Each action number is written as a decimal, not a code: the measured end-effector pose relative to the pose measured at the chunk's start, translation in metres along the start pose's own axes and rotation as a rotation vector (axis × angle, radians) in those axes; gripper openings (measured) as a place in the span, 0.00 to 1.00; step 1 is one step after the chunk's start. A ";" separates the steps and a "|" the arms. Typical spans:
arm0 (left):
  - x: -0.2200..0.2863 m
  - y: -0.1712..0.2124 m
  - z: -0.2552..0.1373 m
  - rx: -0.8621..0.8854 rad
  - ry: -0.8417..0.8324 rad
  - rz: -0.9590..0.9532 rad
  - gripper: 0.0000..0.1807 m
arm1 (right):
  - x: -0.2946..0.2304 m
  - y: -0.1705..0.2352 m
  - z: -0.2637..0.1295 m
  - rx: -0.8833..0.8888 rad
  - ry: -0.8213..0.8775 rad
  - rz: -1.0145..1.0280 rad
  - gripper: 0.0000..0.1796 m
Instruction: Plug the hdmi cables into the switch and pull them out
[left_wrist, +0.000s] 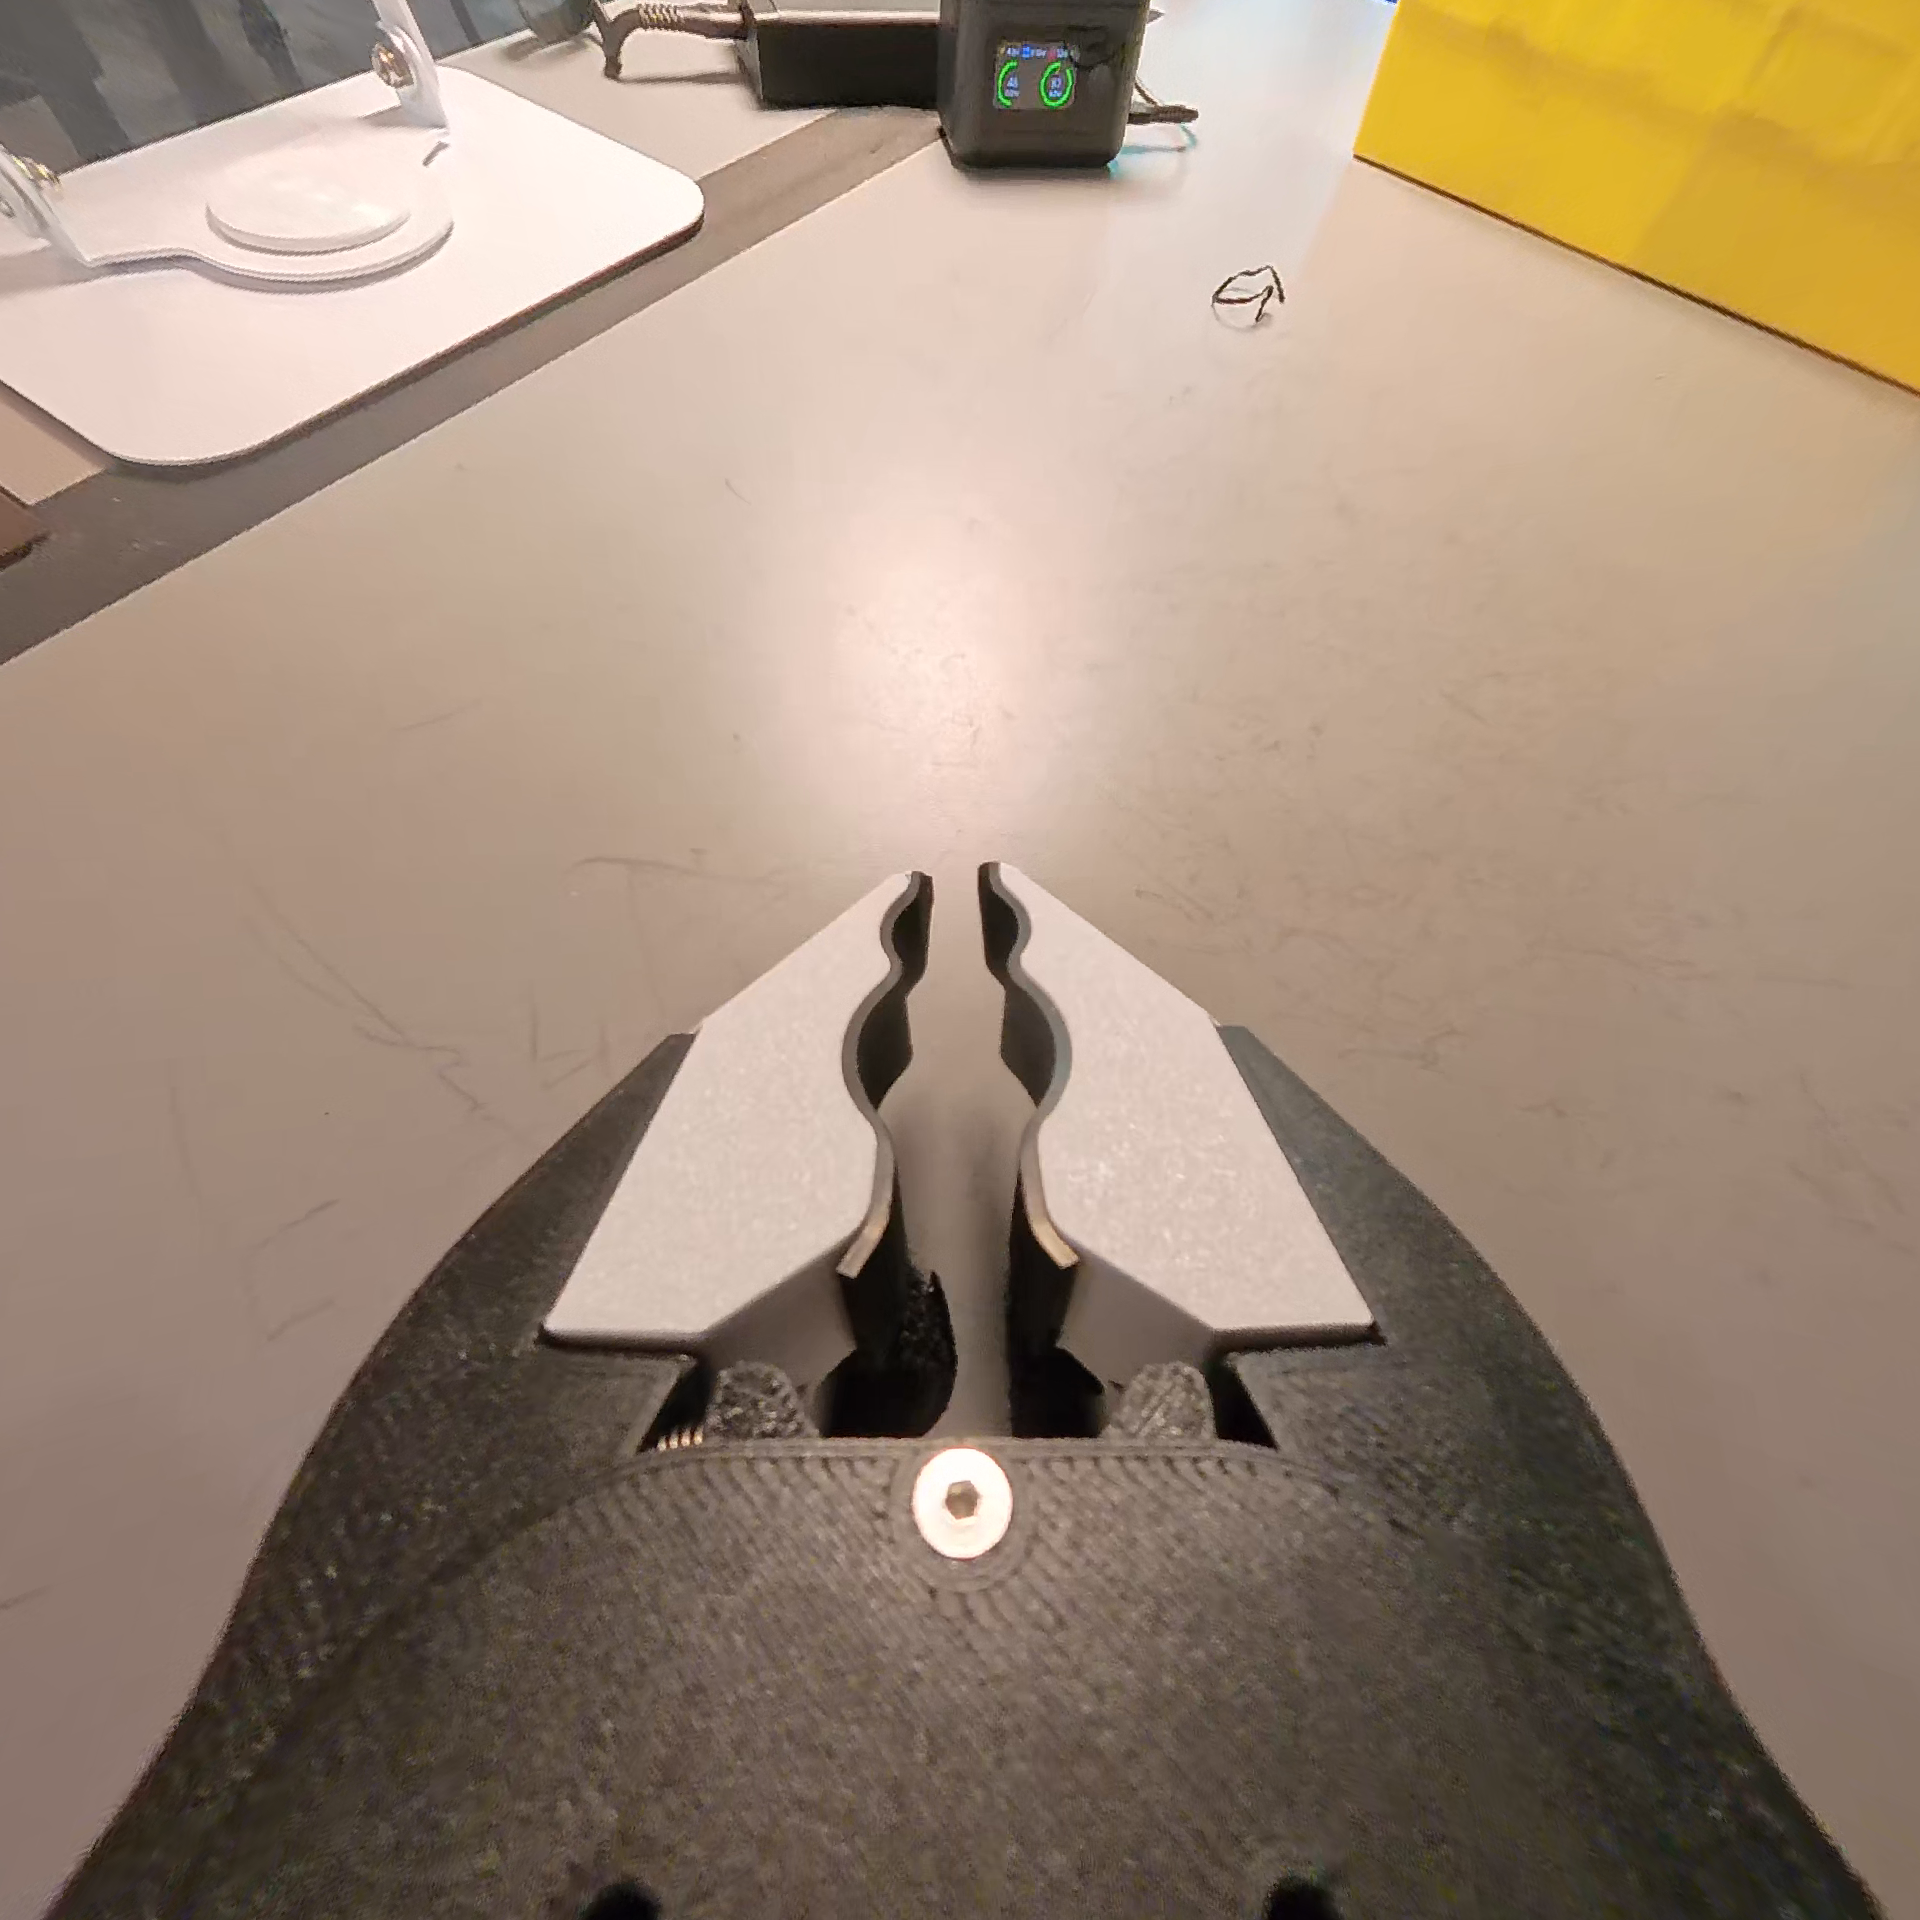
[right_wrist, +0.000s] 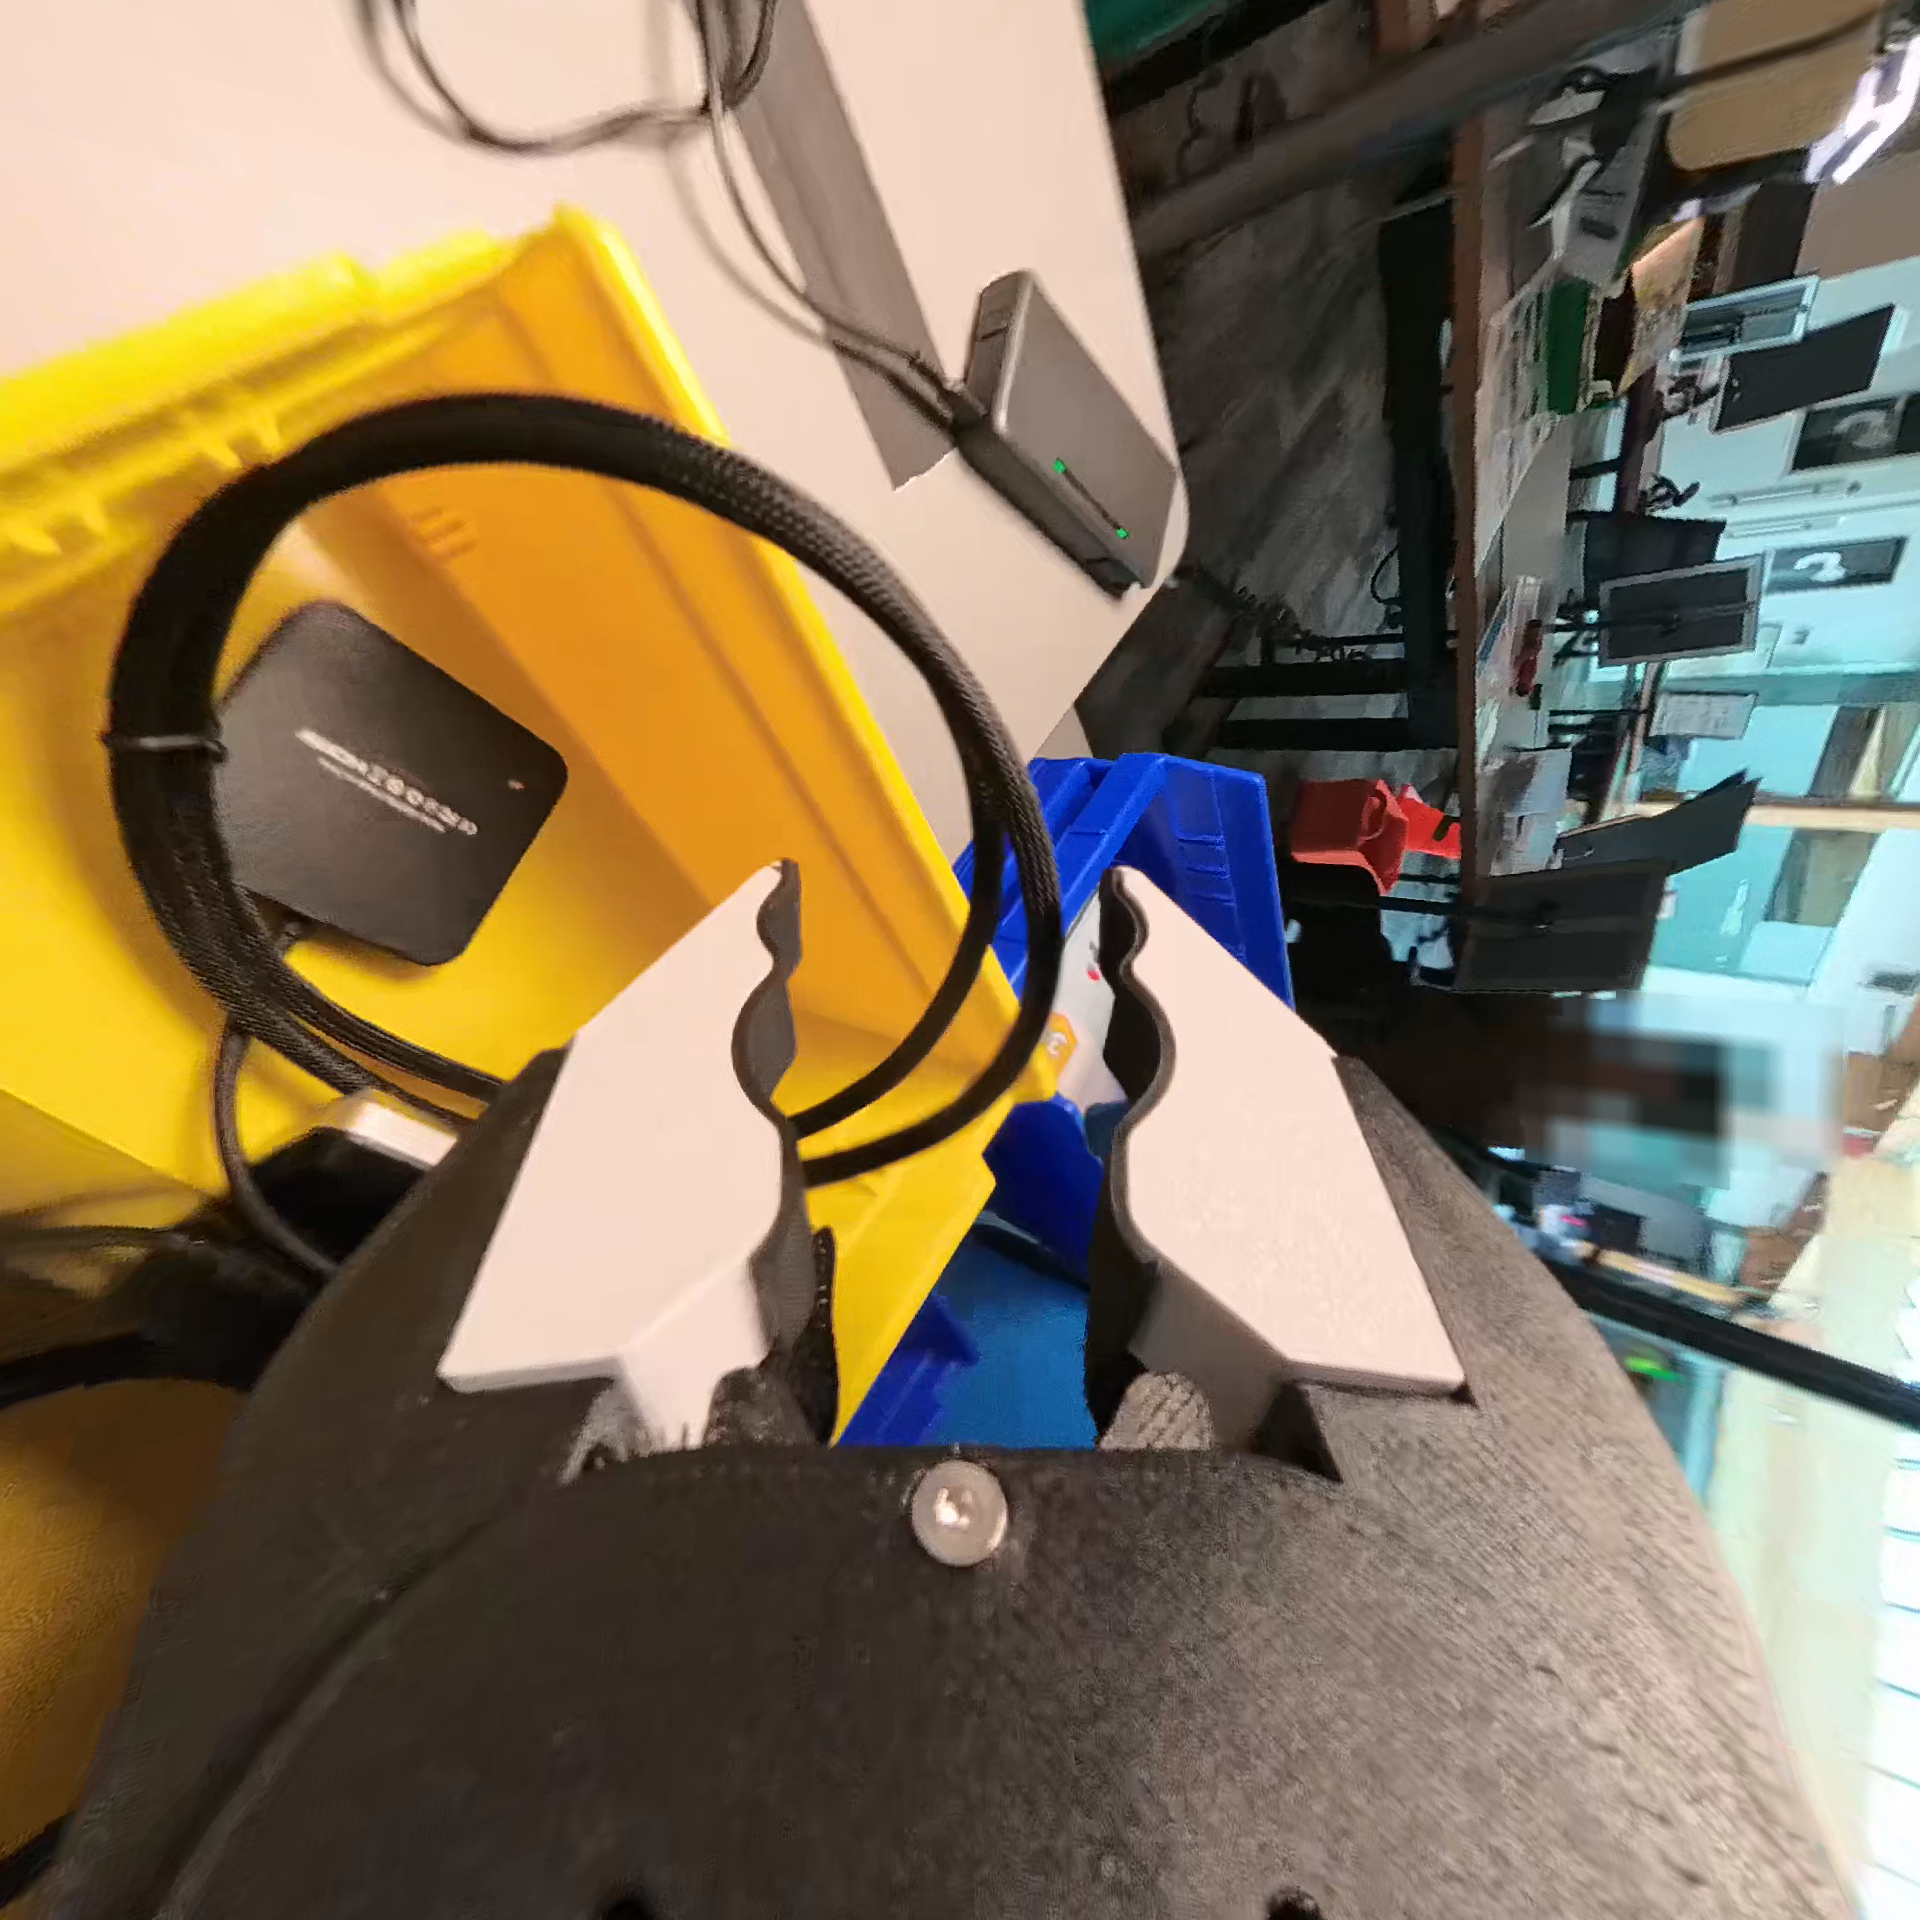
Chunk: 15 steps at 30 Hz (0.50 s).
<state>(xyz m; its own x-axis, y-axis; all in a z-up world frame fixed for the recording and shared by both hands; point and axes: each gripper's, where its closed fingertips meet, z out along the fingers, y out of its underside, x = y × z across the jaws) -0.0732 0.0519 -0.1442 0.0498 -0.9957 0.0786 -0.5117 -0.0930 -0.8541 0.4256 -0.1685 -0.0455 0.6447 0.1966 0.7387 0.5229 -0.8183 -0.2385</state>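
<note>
In the right wrist view a black square switch box (right_wrist: 384, 779) lies in a yellow bin (right_wrist: 623, 644). A coiled black braided HDMI cable (right_wrist: 582, 436), bound with a tie, loops around the box. My right gripper (right_wrist: 951, 883) is open and tilted, at the bin's right edge. The cable's loop crosses the gap between its fingers, which are not clamped on it. A plug with a silver end (right_wrist: 384, 1132) shows at the lower left, partly hidden. My left gripper (left_wrist: 956, 883) is shut and empty, low over the bare grey table (left_wrist: 935, 623).
In the left wrist view the yellow bin (left_wrist: 1662, 156) stands far right, a black power unit with a lit screen (left_wrist: 1039, 94) at the back, a white stand base (left_wrist: 312, 260) far left, and a small wire tie (left_wrist: 1247, 296). A blue bin (right_wrist: 1153, 831) and a grey device with green lights (right_wrist: 1070, 436) are in the right wrist view.
</note>
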 end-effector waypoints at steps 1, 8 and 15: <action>0.000 0.001 0.000 -0.002 0.005 -0.007 0.06 | 0.002 0.000 -0.010 0.026 -0.002 0.060 0.35; -0.006 0.002 0.000 -0.011 -0.035 -0.021 0.19 | -0.056 -0.006 -0.112 0.314 -0.135 0.534 0.38; -0.025 0.018 -0.005 -0.086 -0.247 -0.071 0.48 | -0.178 -0.008 -0.166 0.414 -0.222 0.708 0.41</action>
<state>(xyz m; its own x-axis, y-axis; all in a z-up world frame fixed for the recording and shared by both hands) -0.0879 0.0751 -0.1596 0.2909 -0.9568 0.0000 -0.5699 -0.1733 -0.8032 0.2137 -0.2868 -0.0704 0.9687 -0.1505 0.1974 0.0886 -0.5334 -0.8412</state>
